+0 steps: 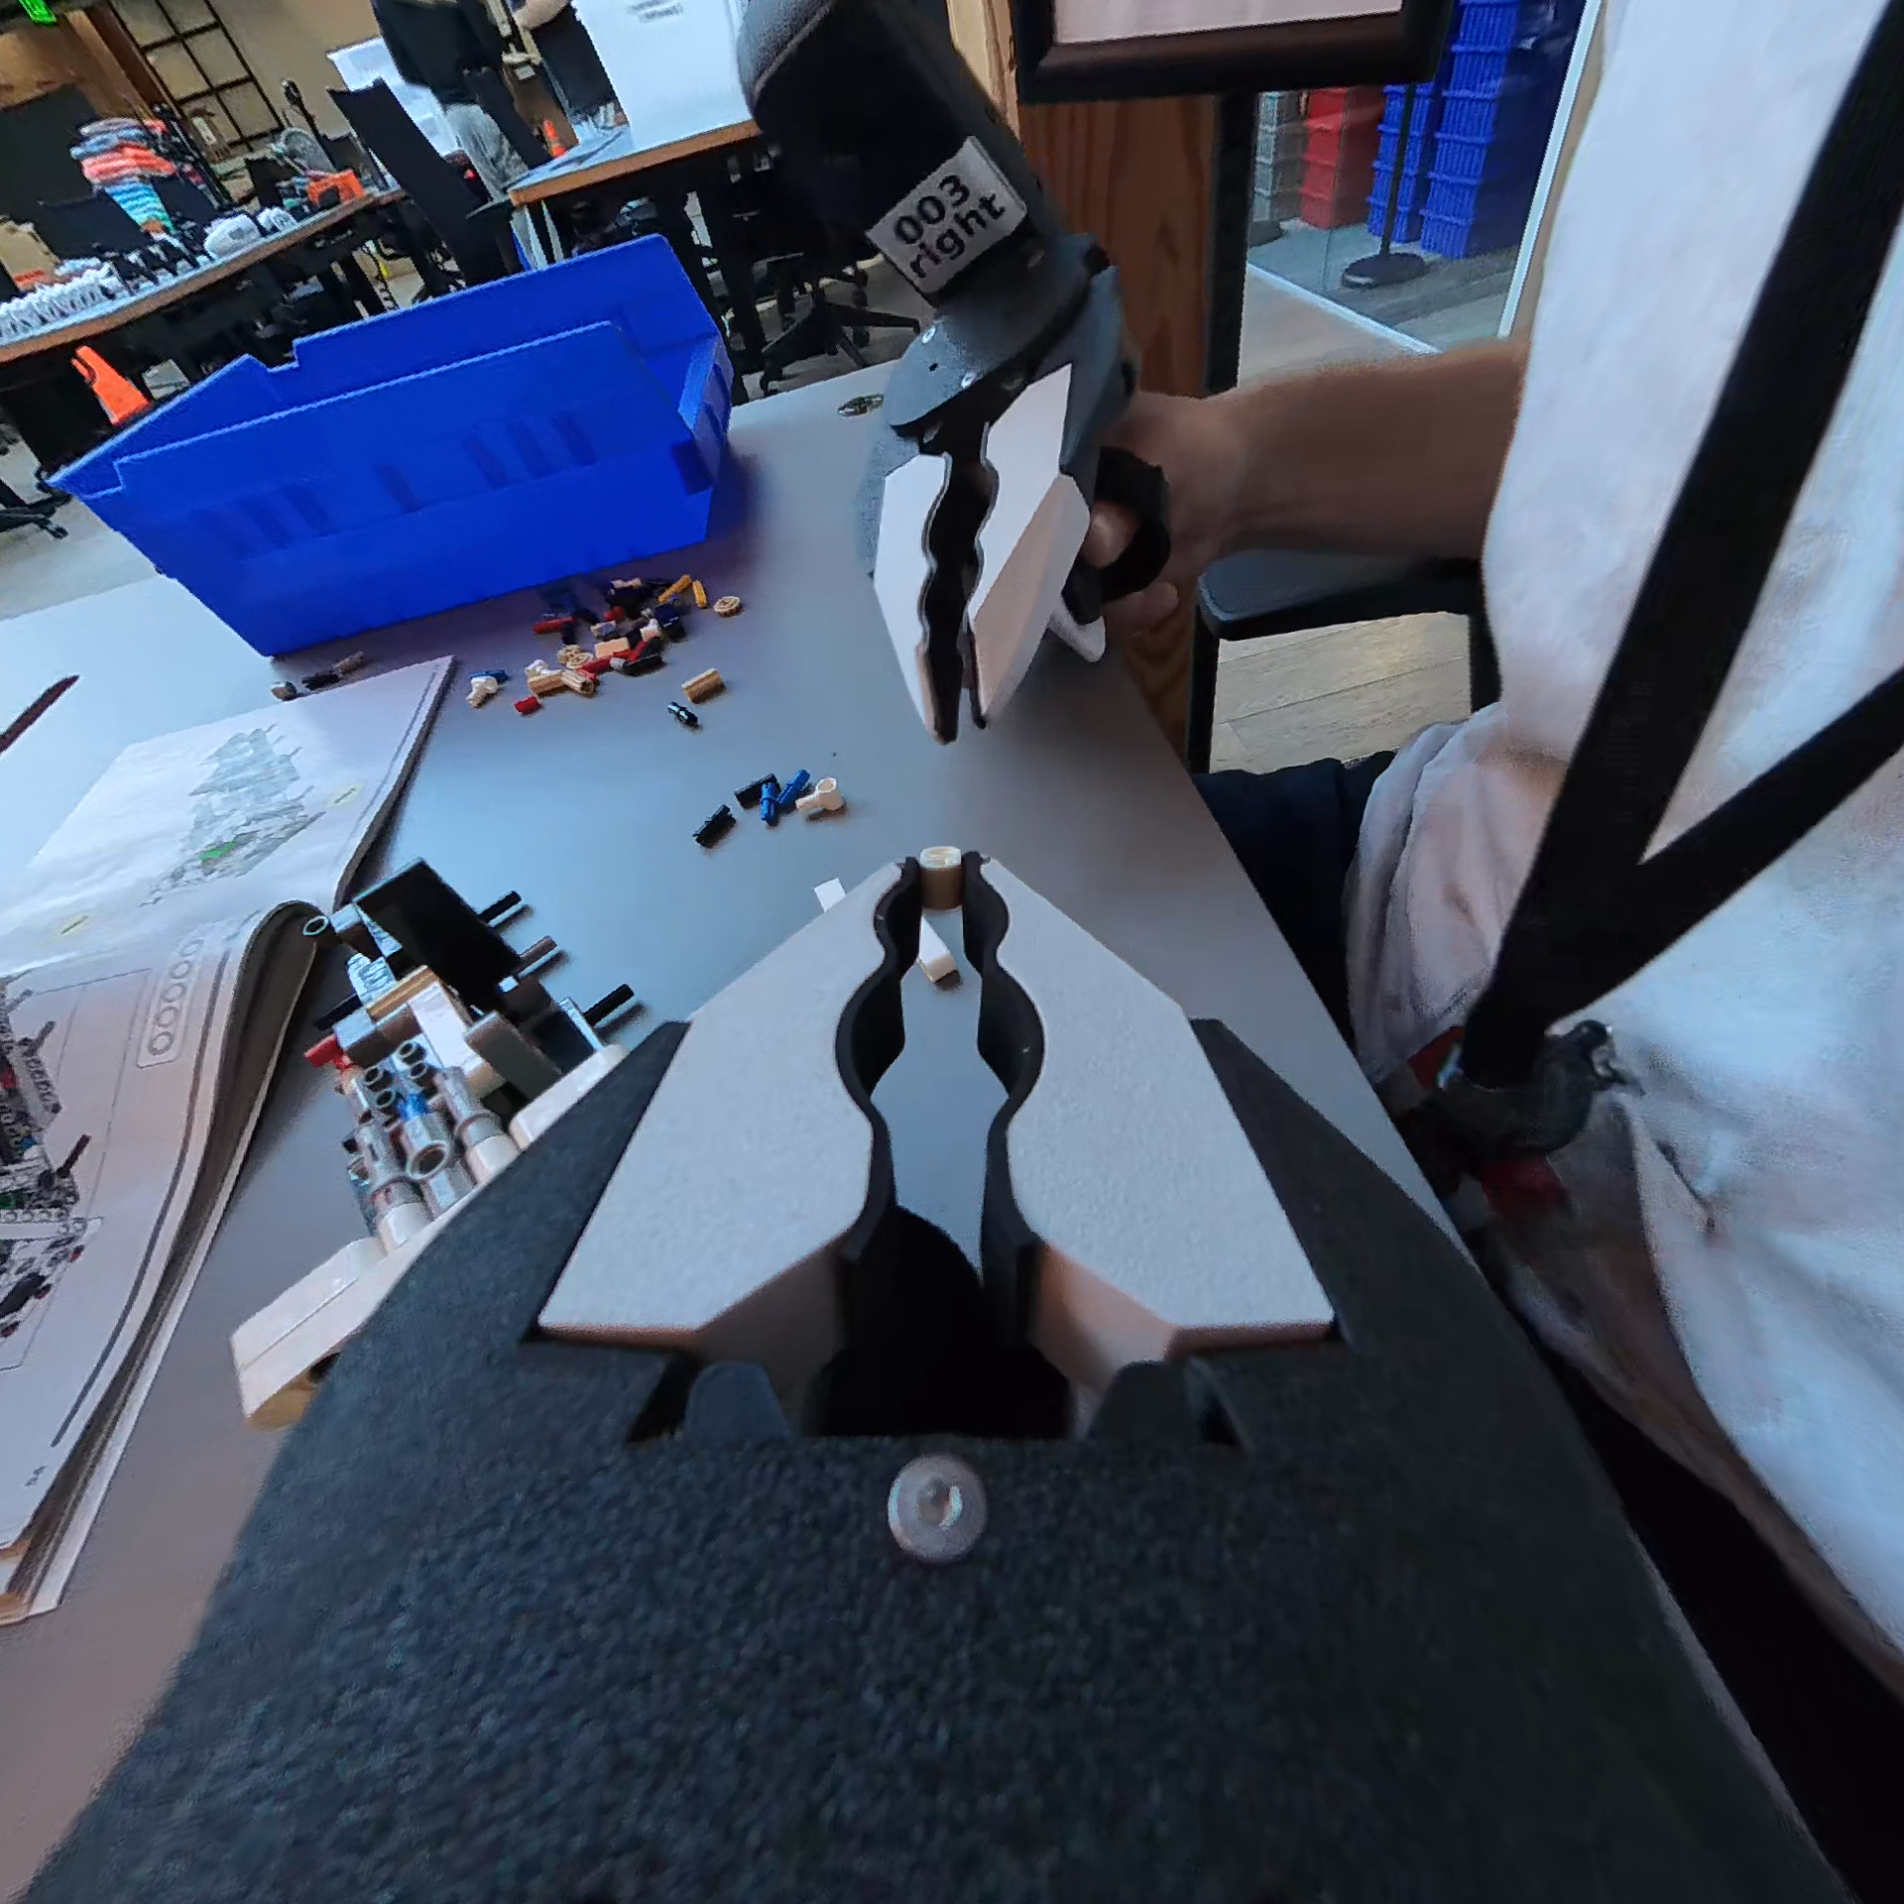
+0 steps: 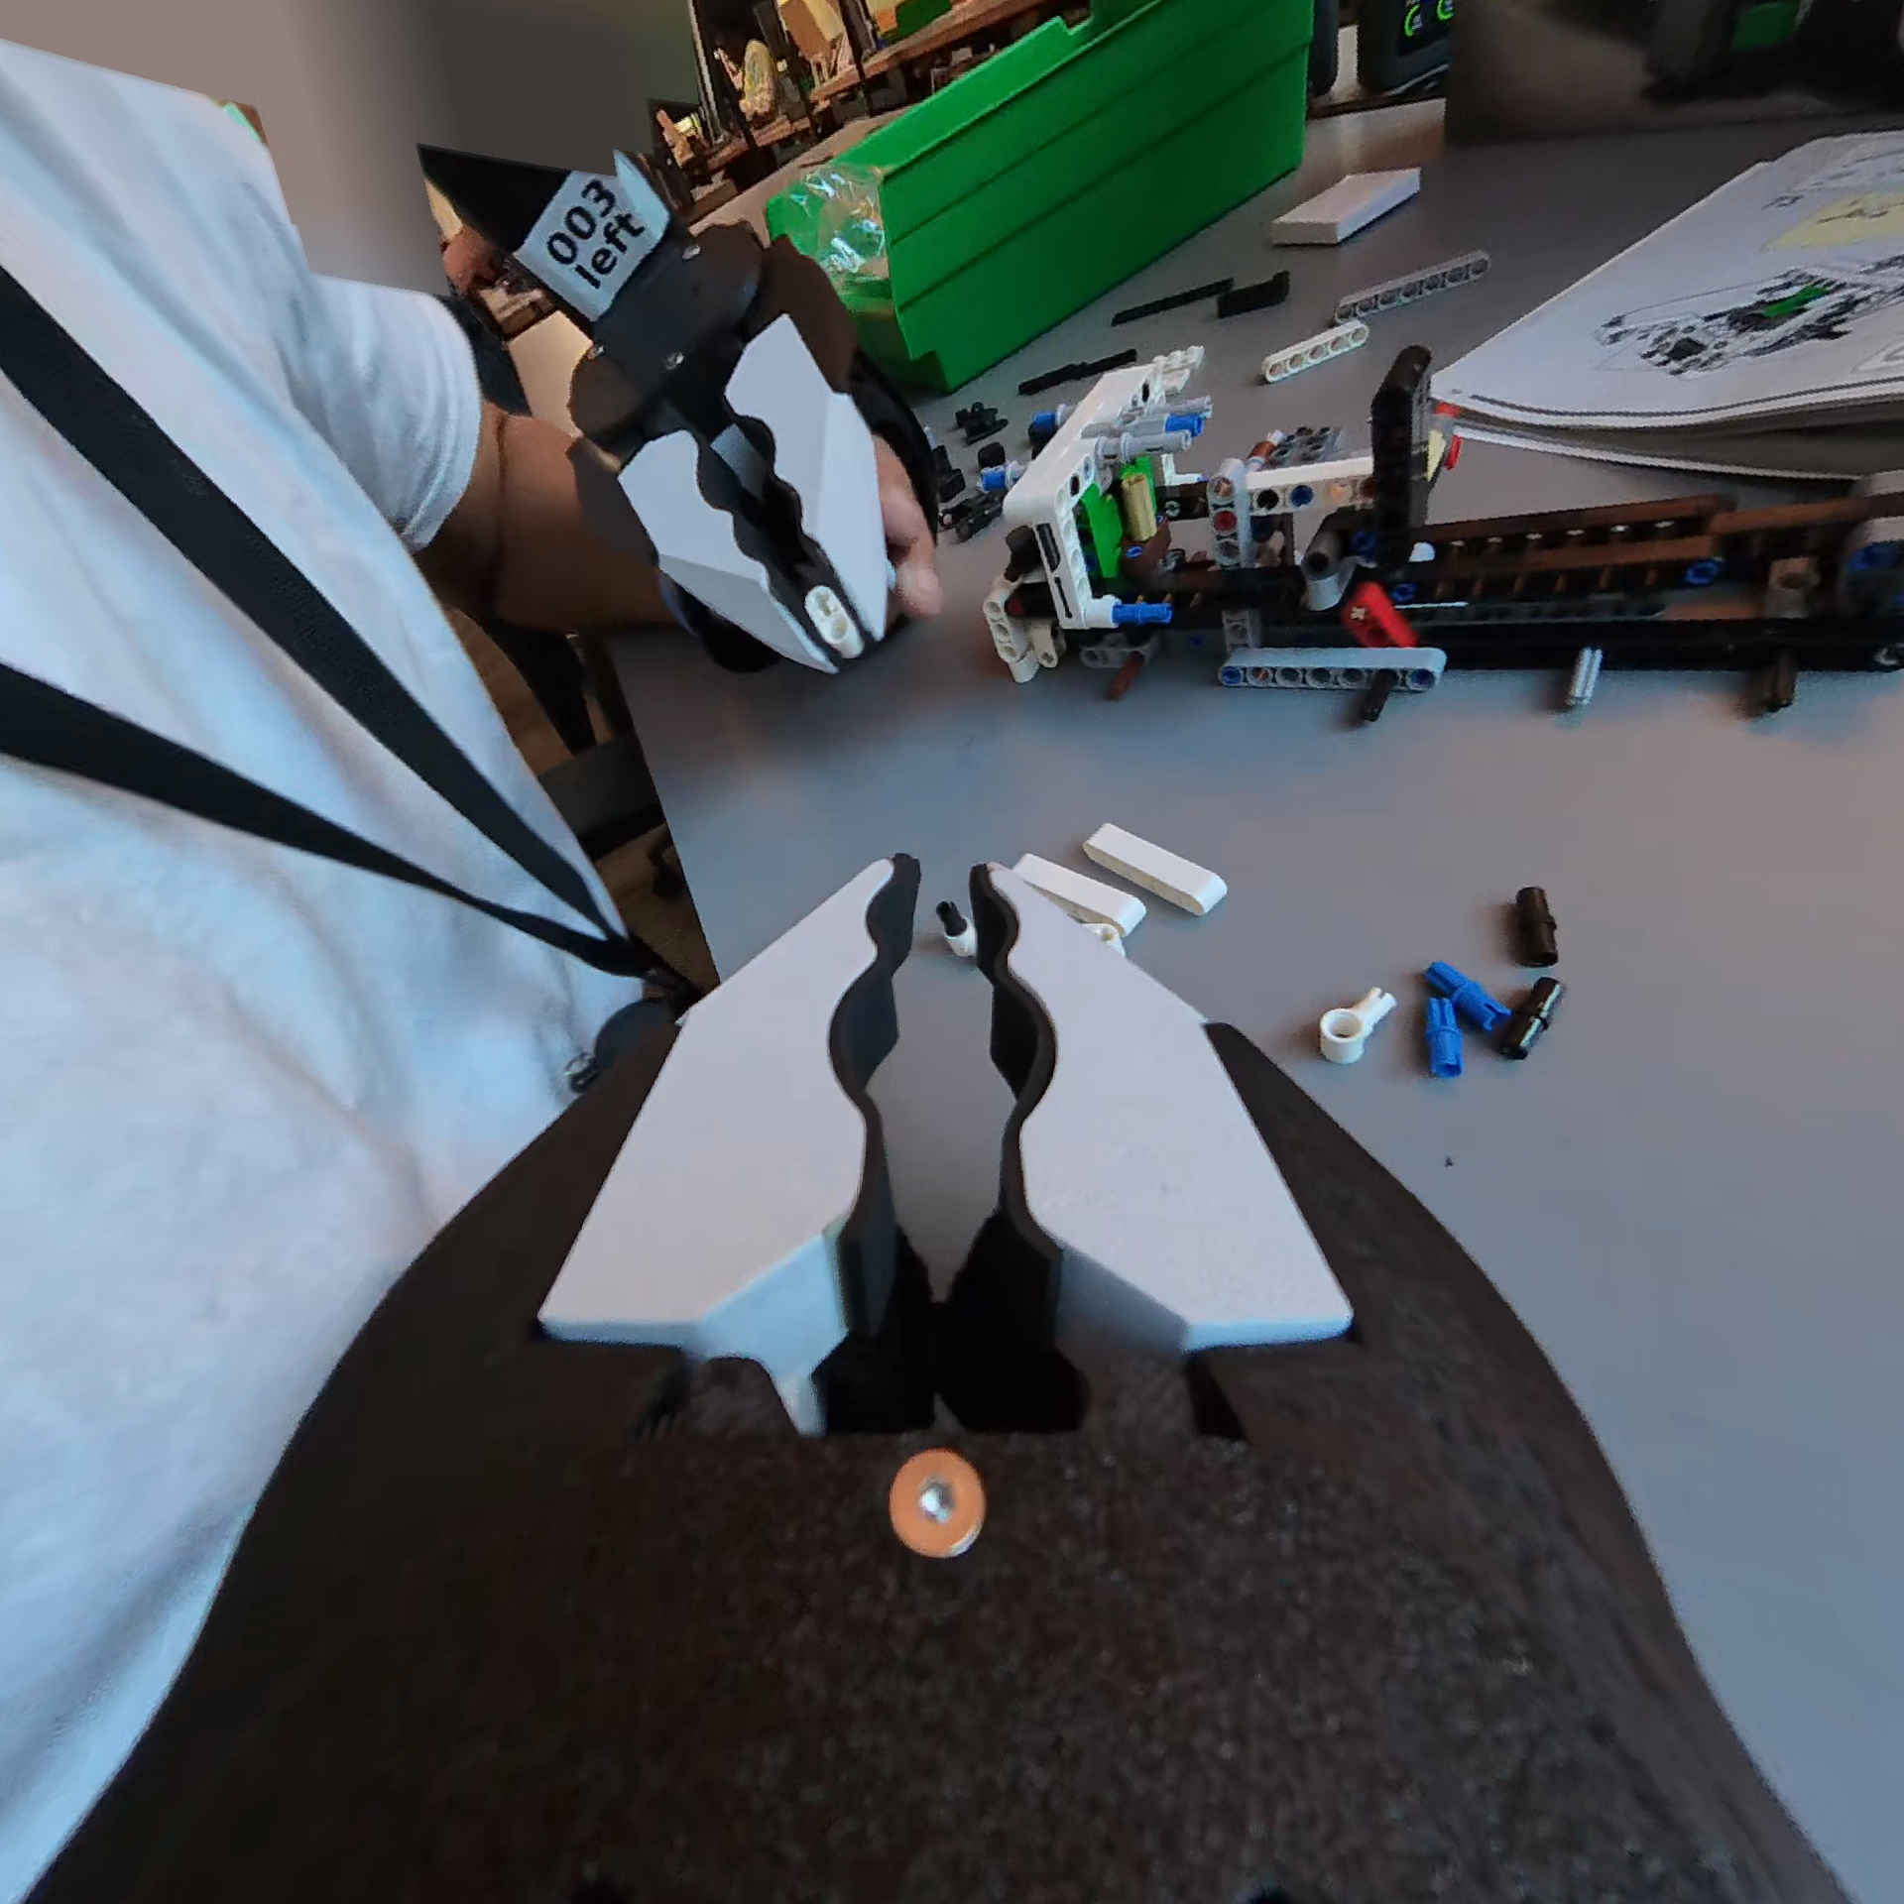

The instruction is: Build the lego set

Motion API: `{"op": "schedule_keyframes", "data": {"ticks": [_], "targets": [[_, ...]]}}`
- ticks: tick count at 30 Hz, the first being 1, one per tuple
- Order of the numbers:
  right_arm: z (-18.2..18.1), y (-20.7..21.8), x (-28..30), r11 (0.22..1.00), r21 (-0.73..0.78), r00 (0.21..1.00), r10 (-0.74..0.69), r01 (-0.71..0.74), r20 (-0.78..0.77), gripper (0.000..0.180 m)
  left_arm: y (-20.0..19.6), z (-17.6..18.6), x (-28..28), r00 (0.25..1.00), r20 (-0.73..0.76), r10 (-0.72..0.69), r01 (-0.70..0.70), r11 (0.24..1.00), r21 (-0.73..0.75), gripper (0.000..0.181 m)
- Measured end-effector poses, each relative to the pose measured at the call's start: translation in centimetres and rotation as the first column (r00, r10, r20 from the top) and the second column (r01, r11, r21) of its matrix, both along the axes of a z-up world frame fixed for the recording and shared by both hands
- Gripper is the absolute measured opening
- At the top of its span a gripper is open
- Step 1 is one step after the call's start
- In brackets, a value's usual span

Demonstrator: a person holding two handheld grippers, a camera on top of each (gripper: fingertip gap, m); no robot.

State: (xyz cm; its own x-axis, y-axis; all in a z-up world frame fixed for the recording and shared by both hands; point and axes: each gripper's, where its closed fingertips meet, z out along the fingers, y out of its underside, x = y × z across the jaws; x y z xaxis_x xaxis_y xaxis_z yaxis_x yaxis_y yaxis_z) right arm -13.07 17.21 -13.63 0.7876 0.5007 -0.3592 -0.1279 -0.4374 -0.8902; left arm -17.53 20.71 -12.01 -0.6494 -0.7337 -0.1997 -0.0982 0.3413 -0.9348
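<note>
Left claw pinches a small white connector by its tips, raised above the surface's near edge. Right claw, slightly spread and empty, hovers nearer the loose white-and-black pin lying just ahead of its tips.

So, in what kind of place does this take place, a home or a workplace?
Most likely a shared workshop or lab, not a home. Behind the grey table stand more work desks with office chairs, and stacked blue and red storage crates fill a corner. Parts bins, blue and green, sit on the table.
</note>
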Motion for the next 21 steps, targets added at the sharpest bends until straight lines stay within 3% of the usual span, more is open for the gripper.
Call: {"op": "schedule_keyframes", "data": {"ticks": [9, 21], "targets": [[1.3, -0.4, 0.5, 0.999, 0.043, 0.995, 0.024, -0.02, -0.096, 0.004, -0.5, -1.0, 0.6, 0.999, -0.031, 0.008, -0.006, 0.998, 0.065, 0.004], [1.3, -0.4, 0.6, 0.993, 0.109, 0.999, -0.041, 0.041, -0.005, 0.0, 0.0, -0.7, 0.6, 0.999, -0.029, 0.034, -0.033, 0.999, 0.033, 0.004]]}}
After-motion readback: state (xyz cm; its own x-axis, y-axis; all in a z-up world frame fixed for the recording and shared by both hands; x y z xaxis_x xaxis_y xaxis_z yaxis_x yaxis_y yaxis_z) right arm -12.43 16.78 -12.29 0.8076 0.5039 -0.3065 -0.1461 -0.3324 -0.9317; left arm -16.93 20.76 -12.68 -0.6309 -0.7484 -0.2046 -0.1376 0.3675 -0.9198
